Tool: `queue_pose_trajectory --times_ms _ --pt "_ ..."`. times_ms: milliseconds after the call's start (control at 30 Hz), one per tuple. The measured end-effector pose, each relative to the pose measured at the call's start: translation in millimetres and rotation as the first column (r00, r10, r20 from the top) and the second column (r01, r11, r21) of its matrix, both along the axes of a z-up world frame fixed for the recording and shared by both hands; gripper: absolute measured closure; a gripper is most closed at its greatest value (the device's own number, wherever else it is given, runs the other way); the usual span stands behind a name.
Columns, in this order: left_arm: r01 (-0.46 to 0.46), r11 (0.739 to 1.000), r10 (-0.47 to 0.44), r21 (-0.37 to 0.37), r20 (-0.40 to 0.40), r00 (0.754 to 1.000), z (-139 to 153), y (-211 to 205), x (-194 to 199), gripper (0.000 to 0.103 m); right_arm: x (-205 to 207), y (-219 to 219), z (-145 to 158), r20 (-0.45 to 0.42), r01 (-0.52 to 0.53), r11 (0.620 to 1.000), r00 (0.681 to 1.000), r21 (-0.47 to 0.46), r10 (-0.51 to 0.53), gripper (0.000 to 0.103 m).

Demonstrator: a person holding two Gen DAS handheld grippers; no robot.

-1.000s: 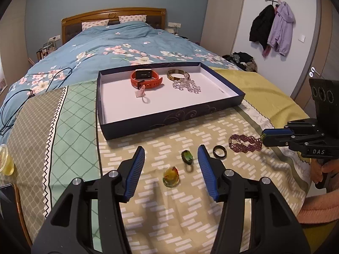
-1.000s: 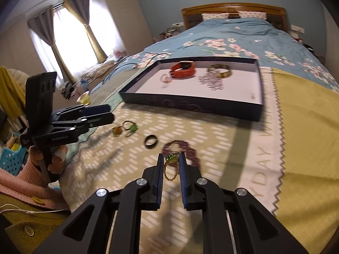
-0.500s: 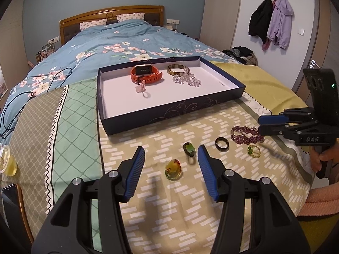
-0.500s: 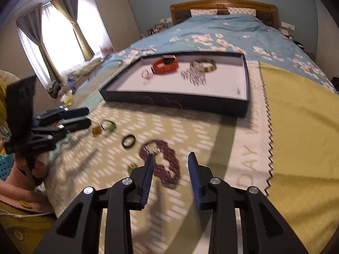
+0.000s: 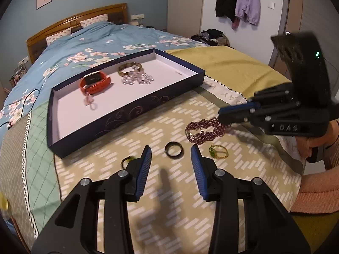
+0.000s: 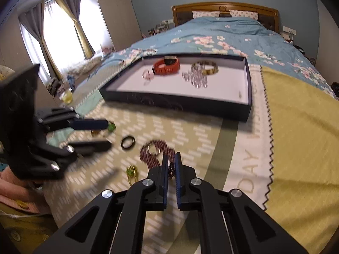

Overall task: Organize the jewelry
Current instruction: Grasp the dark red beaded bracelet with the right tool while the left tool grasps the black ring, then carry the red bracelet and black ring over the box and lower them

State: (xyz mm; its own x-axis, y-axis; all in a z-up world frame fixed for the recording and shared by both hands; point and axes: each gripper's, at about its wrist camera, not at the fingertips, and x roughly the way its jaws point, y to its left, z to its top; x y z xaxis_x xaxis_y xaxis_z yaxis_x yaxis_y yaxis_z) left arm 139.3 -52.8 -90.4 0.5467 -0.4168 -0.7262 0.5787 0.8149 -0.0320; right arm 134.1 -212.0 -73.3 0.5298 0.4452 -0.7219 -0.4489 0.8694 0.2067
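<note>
A dark blue tray (image 5: 118, 118) lies on the bed and holds an orange watch (image 5: 95, 82), a gold bangle (image 5: 129, 68), a crystal bracelet (image 5: 137, 78) and a small pink ring (image 5: 90, 103). On the bedspread in front lie a black ring (image 5: 174, 149), a purple beaded bracelet (image 5: 204, 131), a gold chain with a green stone (image 5: 218, 151) and a green ring (image 5: 126, 160). My left gripper (image 5: 170, 155) is open around the black ring. My right gripper (image 6: 171, 158) is shut on the purple beaded bracelet (image 6: 154, 150).
The bed has a blue floral quilt (image 5: 89, 48) behind the tray and a yellow blanket (image 6: 296, 127) to the right. A wooden headboard (image 6: 224, 10) stands at the far end. Coats (image 5: 239, 4) hang on the wall. The person's sleeves show at the frame edges.
My right gripper let go of the gold chain, opened, moved onto the purple bracelet and shut on it. My left gripper moved right from the yellow and green rings to the black ring.
</note>
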Motion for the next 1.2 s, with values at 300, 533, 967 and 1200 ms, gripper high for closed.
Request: queue_pose_trajectory --times_ms 300,533,967,1200 --pt "0.019 1.0 -0.018 0.017 -0.066 0.998 -15 -14 17 0.073 9 9 27 0.07 -0.041 0.997 0.997 0.062 0.037 0.1" --pt "0.015 1.0 -0.015 0.002 -0.099 0.995 -20 -14 24 0.082 18 16 39 0.104 -0.059 0.995 0.993 0.08 0.051 0.1" --pt "-0.034 0.997 0.031 -0.074 -0.042 0.999 7 3 27 0.082 33 15 60 0.155 -0.07 0.993 0.986 0.094 0.055 0.101" --pt "-0.069 0.993 0.069 -0.097 0.005 0.998 28 14 36 0.082 46 14 69 0.175 -0.07 0.993 0.983 0.098 0.052 0.1"
